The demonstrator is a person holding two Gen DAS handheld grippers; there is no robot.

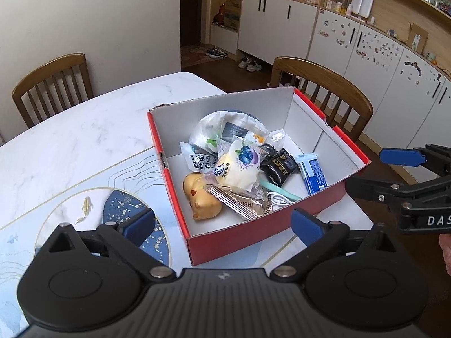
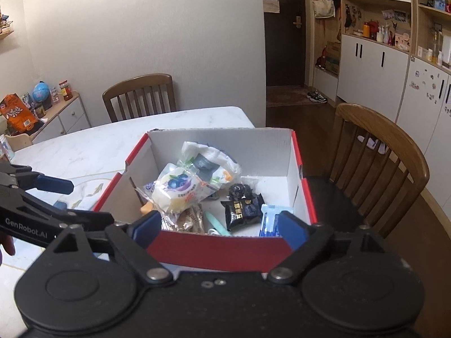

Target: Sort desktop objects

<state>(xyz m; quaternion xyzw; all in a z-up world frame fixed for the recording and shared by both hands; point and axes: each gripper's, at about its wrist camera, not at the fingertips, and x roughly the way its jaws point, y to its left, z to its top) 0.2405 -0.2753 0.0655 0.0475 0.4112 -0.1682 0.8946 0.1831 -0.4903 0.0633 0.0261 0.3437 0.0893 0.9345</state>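
A red cardboard box [image 1: 253,233] with white inside stands on the marble table [image 1: 84,129]. It holds several things: a blueberry bread pack [image 1: 239,166], a yellow toy [image 1: 200,200], a black snack pack [image 1: 277,167], a blue-white packet [image 1: 314,173], a brown wafer pack [image 1: 242,204], a teal stick, a white cable. The box also shows in the right wrist view [image 2: 220,249]. My left gripper [image 1: 222,226] is open and empty before the box's near corner. My right gripper [image 2: 220,226] is open and empty at the box's near wall.
Two wooden chairs [image 1: 53,84] [image 1: 324,93] stand at the table's far sides. A placemat with a blue fish pattern [image 1: 93,211] lies left of the box. White cabinets [image 1: 380,64] line the right wall. A low cabinet with snacks [image 2: 36,112] stands left.
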